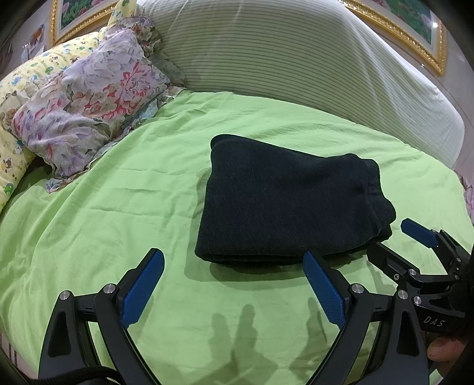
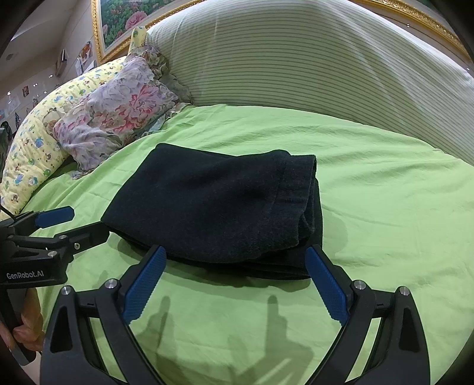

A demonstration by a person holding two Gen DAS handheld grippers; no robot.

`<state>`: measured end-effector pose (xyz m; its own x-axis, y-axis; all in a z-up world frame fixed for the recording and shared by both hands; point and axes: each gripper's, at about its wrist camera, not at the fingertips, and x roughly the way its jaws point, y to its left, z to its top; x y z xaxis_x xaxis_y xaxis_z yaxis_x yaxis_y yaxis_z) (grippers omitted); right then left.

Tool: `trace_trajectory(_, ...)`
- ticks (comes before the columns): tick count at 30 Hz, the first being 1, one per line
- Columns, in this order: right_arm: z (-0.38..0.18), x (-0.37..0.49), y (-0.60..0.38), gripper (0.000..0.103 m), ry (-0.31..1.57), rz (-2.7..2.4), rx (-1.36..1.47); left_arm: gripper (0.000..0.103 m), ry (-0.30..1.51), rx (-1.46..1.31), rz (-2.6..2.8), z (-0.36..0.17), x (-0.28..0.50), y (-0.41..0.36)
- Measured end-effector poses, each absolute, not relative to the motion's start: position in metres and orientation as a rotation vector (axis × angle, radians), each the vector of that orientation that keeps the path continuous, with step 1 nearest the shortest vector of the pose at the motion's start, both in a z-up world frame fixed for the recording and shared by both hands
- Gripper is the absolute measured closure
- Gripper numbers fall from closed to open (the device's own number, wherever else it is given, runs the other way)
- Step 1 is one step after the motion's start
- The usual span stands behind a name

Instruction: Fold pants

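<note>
Gold-framed paintings (image 2: 124, 26) hang above a striped headboard (image 1: 296, 53); floral pillows (image 1: 89, 97) crowd the bed's left corner. On the green sheet (image 1: 118, 207) lie dark pants (image 1: 281, 207), folded into a compact rectangle. Both the left gripper (image 1: 234, 284) and right gripper (image 2: 234, 281) hover just short of them, jaws spread wide, empty.

The underside of the folded pants (image 2: 207, 204) and the inner layers at their right-hand fold are hidden. Both framed pictures (image 1: 80, 17) are cut off by the top edge. The yellow quilt (image 2: 26, 160) runs out at the left edge. The hand (image 1: 444, 349) holding the right tongs (image 1: 394, 240) shows only a fingertip. Small pictures on the far wall (image 2: 25, 90) are too tiny to read.
</note>
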<state>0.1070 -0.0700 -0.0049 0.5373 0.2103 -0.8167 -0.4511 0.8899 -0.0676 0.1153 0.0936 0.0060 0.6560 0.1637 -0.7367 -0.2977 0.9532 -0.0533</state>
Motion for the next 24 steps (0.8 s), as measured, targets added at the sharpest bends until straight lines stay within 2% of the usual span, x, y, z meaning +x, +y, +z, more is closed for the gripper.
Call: trace_trajectory(24,0.009,0.113,-0.077,0.008,0.884,0.361,-0.245,0.008,0.787,-0.182,0.269,0.020,0.118,0.092)
